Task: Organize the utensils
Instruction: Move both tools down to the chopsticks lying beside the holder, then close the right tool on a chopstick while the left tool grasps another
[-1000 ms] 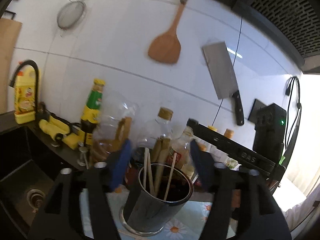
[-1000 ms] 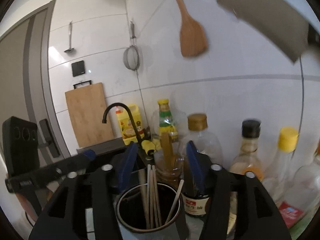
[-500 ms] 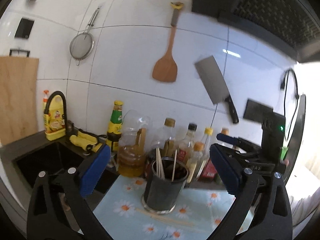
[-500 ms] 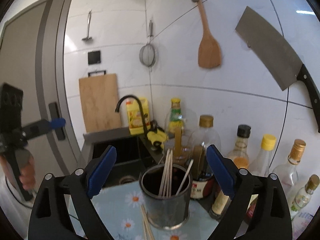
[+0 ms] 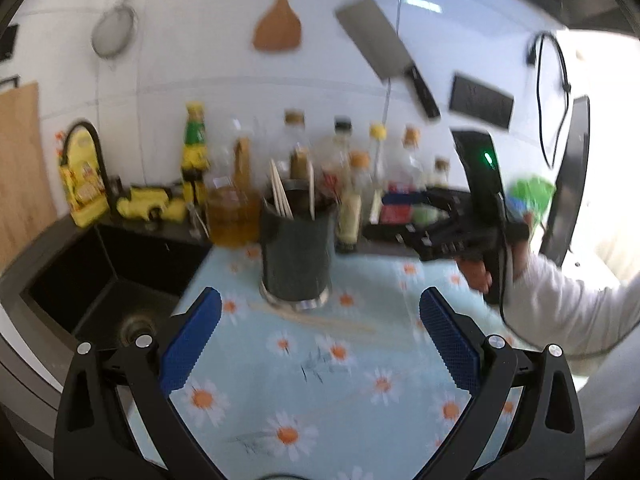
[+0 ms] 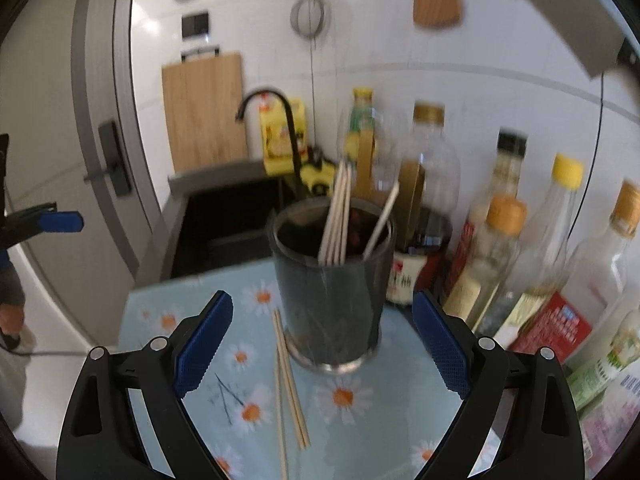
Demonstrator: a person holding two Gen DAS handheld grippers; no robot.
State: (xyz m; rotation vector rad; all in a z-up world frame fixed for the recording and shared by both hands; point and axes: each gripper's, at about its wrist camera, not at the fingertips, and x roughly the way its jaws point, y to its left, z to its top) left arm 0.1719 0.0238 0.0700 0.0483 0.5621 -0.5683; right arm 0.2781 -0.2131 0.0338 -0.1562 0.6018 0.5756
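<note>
A dark cylindrical utensil holder point(image 5: 296, 256) point(image 6: 332, 300) stands on a daisy-print mat point(image 5: 320, 400), with several wooden chopsticks point(image 6: 336, 220) upright in it. A few loose chopsticks point(image 5: 320, 322) point(image 6: 290, 392) lie flat on the mat by its base. My left gripper point(image 5: 319, 308) is open wide with nothing between its blue pads, a short way back from the holder. My right gripper point(image 6: 322, 298) is open too, its fingers point(image 6: 204, 336) on either side of the holder's base without touching it. The left wrist view shows the right gripper point(image 5: 420, 236) in a hand to the holder's right.
Several sauce and oil bottles point(image 6: 496, 248) crowd the wall behind and right of the holder. A black sink point(image 5: 100, 280) with a black faucet point(image 6: 280, 128) lies to the left. A cleaver point(image 5: 380, 48), wooden spatula point(image 5: 278, 28) and strainer point(image 5: 112, 32) hang on the tiles.
Both grippers' jaws have spread wide and drawn back from the holder. Both views have tipped down, bringing the mat and the loose chopsticks into sight.
</note>
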